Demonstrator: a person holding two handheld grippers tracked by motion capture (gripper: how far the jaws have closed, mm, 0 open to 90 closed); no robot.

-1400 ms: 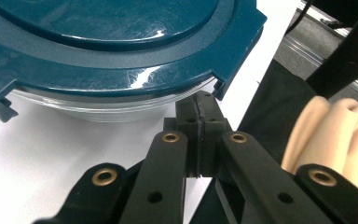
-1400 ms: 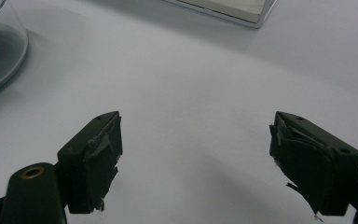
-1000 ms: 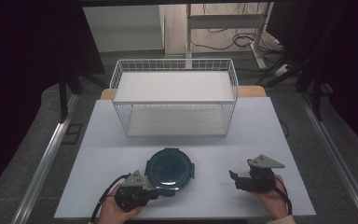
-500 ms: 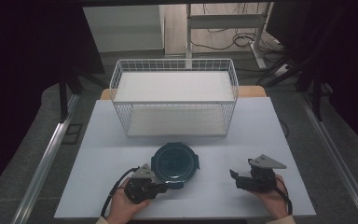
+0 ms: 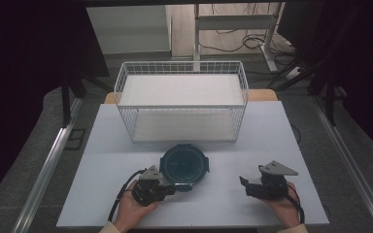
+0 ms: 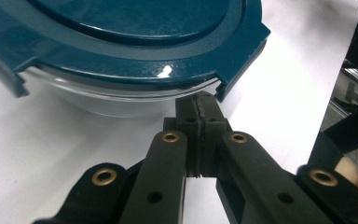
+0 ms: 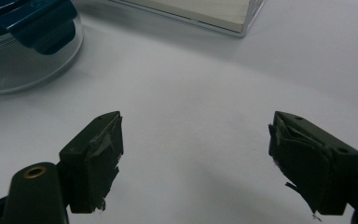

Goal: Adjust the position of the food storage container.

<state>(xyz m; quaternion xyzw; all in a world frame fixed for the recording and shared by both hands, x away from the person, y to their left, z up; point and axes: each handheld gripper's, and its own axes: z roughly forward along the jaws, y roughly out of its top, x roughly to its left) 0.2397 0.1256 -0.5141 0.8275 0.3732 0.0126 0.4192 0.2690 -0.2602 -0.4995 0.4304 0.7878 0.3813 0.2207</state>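
Note:
A round clear container with a dark teal lid point(image 5: 183, 165) stands on the white table point(image 5: 272, 141), just in front of the wire basket. My left gripper point(image 5: 173, 185) is at its near left edge. In the left gripper view its jaws are pressed together, with the gripper point(image 6: 198, 103) tucked under the lid's rim point(image 6: 135, 46) against the clear wall. I see nothing between the jaws. My right gripper point(image 5: 245, 187) rests to the right of the container, apart from it. In its own view the right gripper point(image 7: 196, 126) is wide open over bare table, and the container point(image 7: 23, 51) sits at the upper left.
A white wire basket point(image 5: 182, 107) with a pale board inside stands at the back middle of the table; its corner point(image 7: 205, 14) appears in the right gripper view. Dark floor, metal rails and cables surround the table.
The left gripper has moved forward and right, and the container has slid away from the person toward the basket. The right gripper has stayed put.

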